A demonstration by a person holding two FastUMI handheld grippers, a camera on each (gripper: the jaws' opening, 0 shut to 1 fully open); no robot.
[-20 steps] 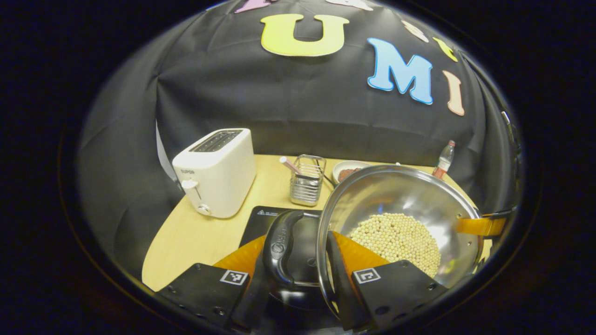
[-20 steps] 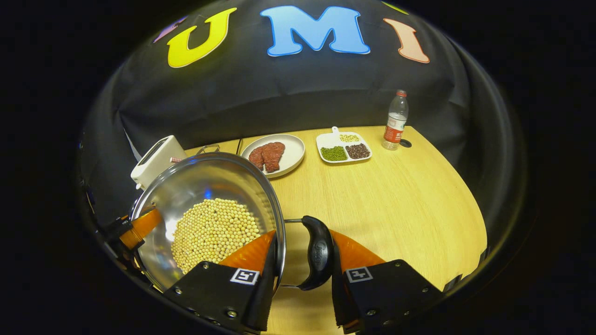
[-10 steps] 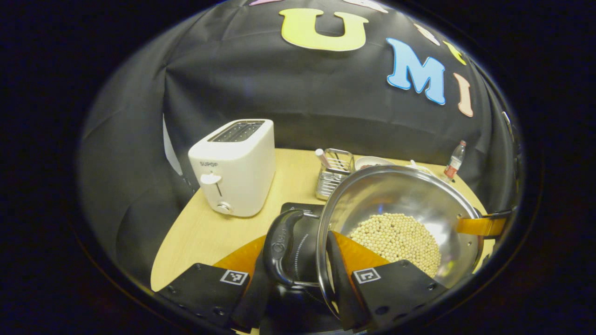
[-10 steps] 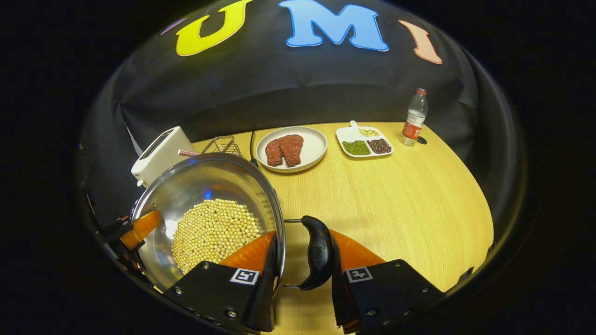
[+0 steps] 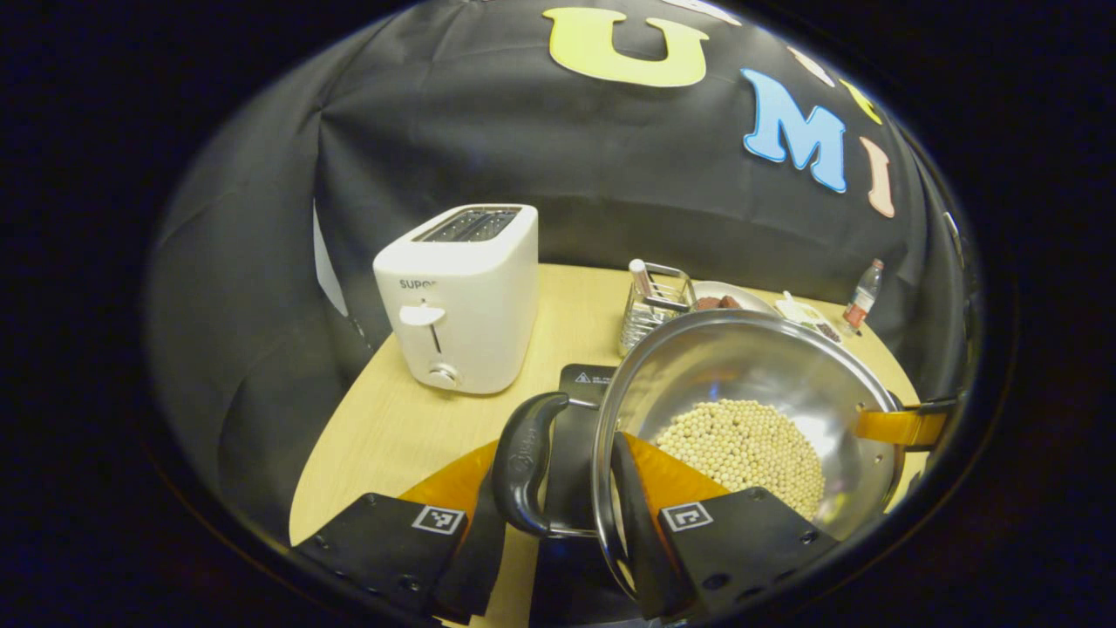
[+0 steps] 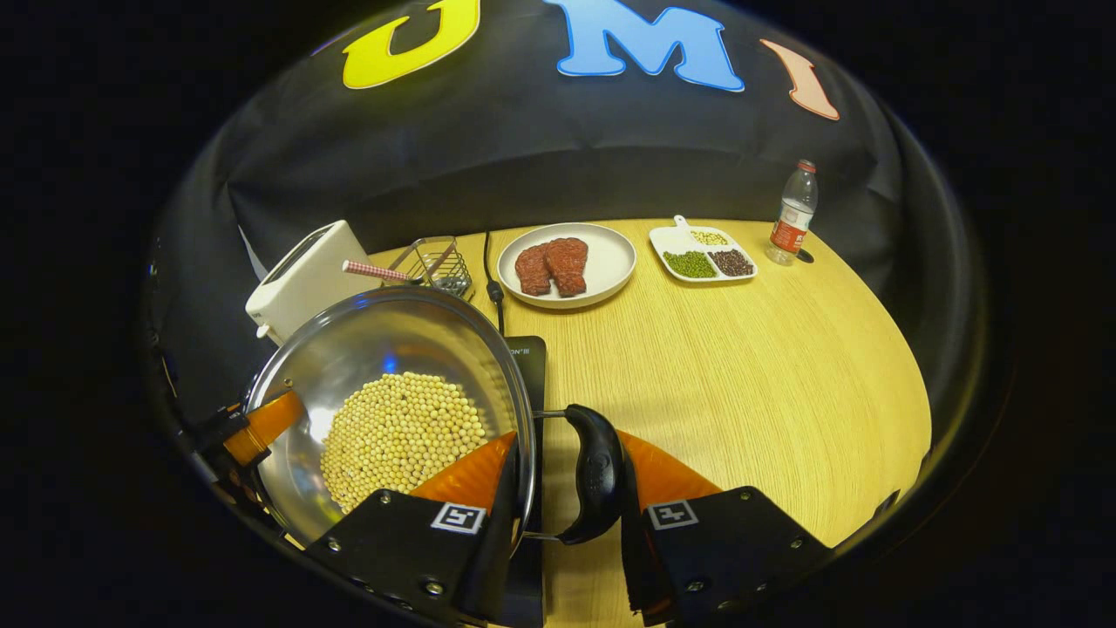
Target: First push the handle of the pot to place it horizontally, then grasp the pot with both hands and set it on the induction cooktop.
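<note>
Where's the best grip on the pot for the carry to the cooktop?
Grip the pot at its two opposite black loop handles, one gripper from each side, one finger inside the rim, one outside the handle. It's wide, round and holds loose beans, so a balanced grip keeps it level.

The wooden table point(image 6: 741, 366) carries an induction cooktop point(image 6: 527, 358); behind it stand a toaster point(image 6: 301, 275), wire rack point(image 6: 432, 262), meat plate point(image 6: 602, 262), divided dish point(image 6: 702, 257) and bottle point(image 6: 792, 214).

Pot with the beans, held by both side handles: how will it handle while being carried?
The pot looks rigid steel, so no flex. The beans are loose and likely to slide if it tilts. One finger sits inside the smooth rim, so it may slip.
</note>
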